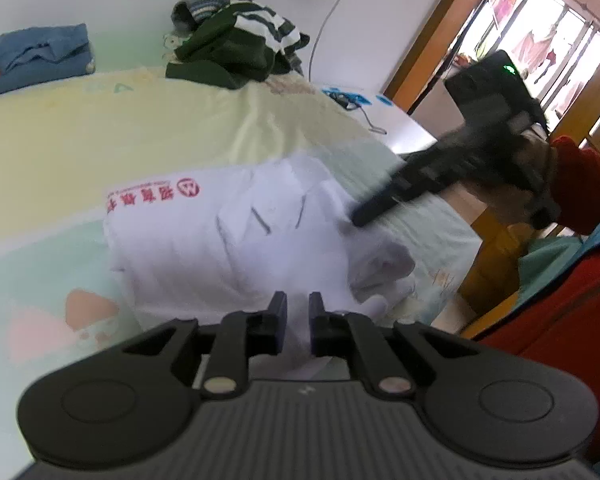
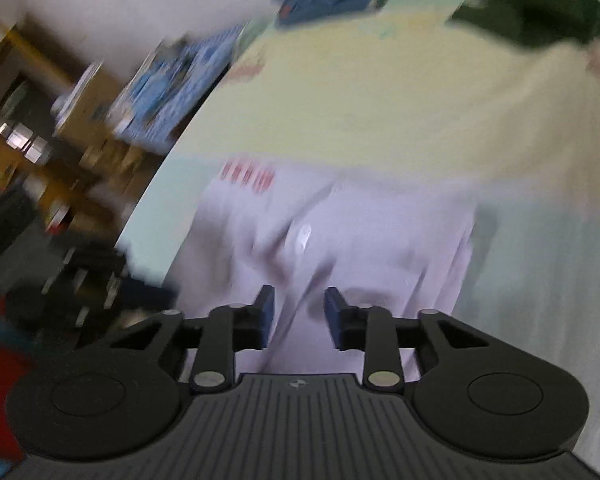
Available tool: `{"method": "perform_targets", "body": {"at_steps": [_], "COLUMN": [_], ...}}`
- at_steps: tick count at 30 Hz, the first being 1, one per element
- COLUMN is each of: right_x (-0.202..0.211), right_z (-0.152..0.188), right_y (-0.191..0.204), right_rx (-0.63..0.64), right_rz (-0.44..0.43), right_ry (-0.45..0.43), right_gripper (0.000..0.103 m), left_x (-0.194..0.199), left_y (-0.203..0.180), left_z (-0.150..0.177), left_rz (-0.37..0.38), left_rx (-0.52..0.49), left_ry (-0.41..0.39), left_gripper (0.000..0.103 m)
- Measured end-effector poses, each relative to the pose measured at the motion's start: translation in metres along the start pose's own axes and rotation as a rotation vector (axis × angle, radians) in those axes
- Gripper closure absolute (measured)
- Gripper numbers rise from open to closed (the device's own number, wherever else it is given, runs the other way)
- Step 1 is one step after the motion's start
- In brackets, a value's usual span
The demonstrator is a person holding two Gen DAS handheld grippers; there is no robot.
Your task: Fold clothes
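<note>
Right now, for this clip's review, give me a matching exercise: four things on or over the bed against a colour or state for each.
Column one:
1. white shirt
2. blue garment
3. striped garment
4. left gripper

Column two:
A. dark green with white stripes, heaped
B. nearly shut, white cloth between its fingertips
C. red print, partly folded on the bed
D. folded, at the far edge of the bed

Pairs: 1-C, 2-D, 3-A, 4-B

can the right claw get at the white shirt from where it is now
Probably yes. The right claw hangs just above the white shirt on the bed, and nothing lies between them.
</note>
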State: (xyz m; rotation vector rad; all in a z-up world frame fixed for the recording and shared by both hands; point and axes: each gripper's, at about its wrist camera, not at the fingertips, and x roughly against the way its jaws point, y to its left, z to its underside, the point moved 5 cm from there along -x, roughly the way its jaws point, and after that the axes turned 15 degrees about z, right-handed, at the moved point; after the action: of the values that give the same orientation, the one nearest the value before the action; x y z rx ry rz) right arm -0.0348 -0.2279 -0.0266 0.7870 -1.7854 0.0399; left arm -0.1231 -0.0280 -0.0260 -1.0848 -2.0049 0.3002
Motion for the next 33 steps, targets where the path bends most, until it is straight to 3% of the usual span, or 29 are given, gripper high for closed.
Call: {"method": "perform_targets", "body": {"at_steps": [2,4,6,9,11,12,16,21,23,26,27,28,33], "right_x": [-0.010,-0.020,-0.025,-0.012,-0.001,0.003,0.004,-0.011,-0.012,-0.012,-0.012,-0.013,-0.001], "right_z": [0.016,0.029,0.037,0.052,0.061,0.066,0.073,0.079,0.081,0.073,0.071,0.068,0.048], "right_y": [0.007,0.014,0.023,0.043,0.058,0.064,0.080,0.100,0.105,0.107,0.106,0.104,0.107], "right_rx": [-0.001,0.004,0.034,0.314,0.509,0.568,0.718,0.946,1.018,1.006,1.009,1.013,0.986], "right_rz": [-0.046,-0.063,-0.059,0.088,0.192,0.197,0.193,0.218,0.253,0.290,0.298,0.306,0.265], "right_ry": [0.063,0.104,0.109,-0.031,-0.132,-0.159,-0.233,-0.274,-0.332,-0.361,-0.361,-0.360,-0.391], "right_gripper": [0.072,0.071,0.071,0.070,0.066,0.065,0.065,0.059,0.059,0.068,0.079,0.097,0.100], "left_x": [0.000,-0.002,-0.004,-0.002,0.000,0.001,-0.004,-0.008,-0.008,-0.011,-0.014,-0.016,-0.027], "left_y": [0.003,0.004,0.004,0.001,-0.002,-0.004,-0.015,-0.021,-0.022,-0.024,-0.025,-0.025,-0.029], "left_z": [-0.003,-0.005,-0.006,-0.005,-0.003,-0.001,0.006,0.011,0.011,0.013,0.016,0.019,0.031], "left_rz": [-0.016,-0.047,-0.098,-0.161,-0.162,-0.155,-0.140,-0.149,-0.153,-0.149,-0.147,-0.144,-0.125], "left_rx": [-0.010,-0.045,-0.106,-0.197,-0.227,-0.242,-0.313,-0.345,-0.346,-0.350,-0.352,-0.354,-0.358], "left_ry": [0.000,0.011,0.044,0.107,0.140,0.159,0.230,0.255,0.250,0.249,0.256,0.262,0.282], "left_gripper": [0.090,0.073,0.073,0.073,0.073,0.073,0.045,0.036,0.035,0.035,0.035,0.035,0.033]}}
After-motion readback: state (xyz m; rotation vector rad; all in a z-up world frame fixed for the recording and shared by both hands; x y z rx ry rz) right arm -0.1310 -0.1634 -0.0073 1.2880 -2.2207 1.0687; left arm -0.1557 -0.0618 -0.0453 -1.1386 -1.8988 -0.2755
